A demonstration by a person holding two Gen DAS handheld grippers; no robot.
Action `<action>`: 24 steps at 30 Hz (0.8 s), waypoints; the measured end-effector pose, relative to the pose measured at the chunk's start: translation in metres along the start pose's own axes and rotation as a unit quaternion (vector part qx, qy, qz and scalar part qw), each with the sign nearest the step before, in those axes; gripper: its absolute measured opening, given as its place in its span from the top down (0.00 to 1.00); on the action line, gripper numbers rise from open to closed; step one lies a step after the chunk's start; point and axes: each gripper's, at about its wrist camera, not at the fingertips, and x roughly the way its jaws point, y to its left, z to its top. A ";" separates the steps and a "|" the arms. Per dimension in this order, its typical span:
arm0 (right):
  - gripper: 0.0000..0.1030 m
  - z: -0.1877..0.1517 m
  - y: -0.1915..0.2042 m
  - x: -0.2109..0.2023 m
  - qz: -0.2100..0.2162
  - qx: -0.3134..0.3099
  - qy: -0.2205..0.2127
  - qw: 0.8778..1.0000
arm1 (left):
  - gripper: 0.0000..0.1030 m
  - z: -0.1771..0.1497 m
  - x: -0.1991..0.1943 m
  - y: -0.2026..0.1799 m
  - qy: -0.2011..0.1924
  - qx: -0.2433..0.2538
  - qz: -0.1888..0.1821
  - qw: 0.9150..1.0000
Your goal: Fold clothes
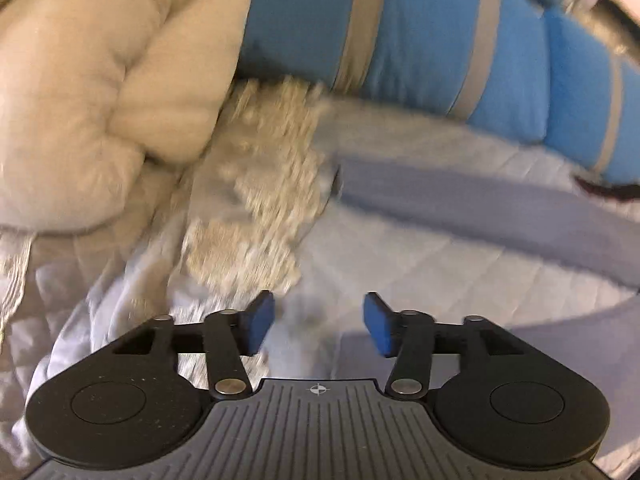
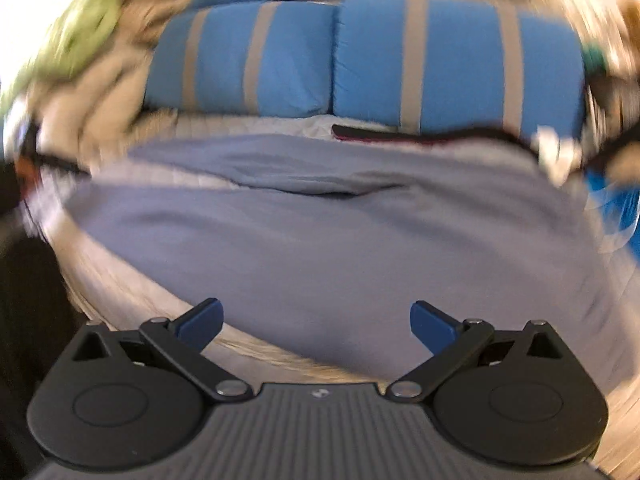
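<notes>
While your left gripper hangs over the white quilted bed cover, its blue pads stand part-way apart with nothing between them. Left of it a puffy cream duvet bulges high, and a shaggy beige throw spills right up to the left pad, so that side is crowded. To the right the cover lies bare, crossed by the grey garment, whose far edge runs toward the blue striped pillows.

Your right gripper is spread wide and empty above the same grey garment. It lies flat, its near edge curving just beyond the fingertips and one fold ridge across its far part. A green cloth heaps at far left; clutter blurs at far right.
</notes>
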 end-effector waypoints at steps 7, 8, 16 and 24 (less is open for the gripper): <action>0.00 -0.006 0.012 0.015 0.027 0.015 -0.009 0.999 | 0.23 0.019 -0.008 -0.032 -0.082 0.049 -0.018 0.995; 0.00 -0.007 0.015 0.020 0.030 0.014 -0.008 0.999 | 0.23 0.023 -0.006 -0.036 -0.084 0.056 -0.017 0.995; 0.00 -0.002 0.010 0.036 0.047 0.046 -0.030 0.997 | 0.23 0.061 0.030 -0.051 -0.085 0.073 -0.031 0.993; 0.00 0.008 0.001 0.047 0.019 0.039 -0.003 0.999 | 0.22 0.119 0.076 -0.054 -0.031 0.109 -0.068 0.991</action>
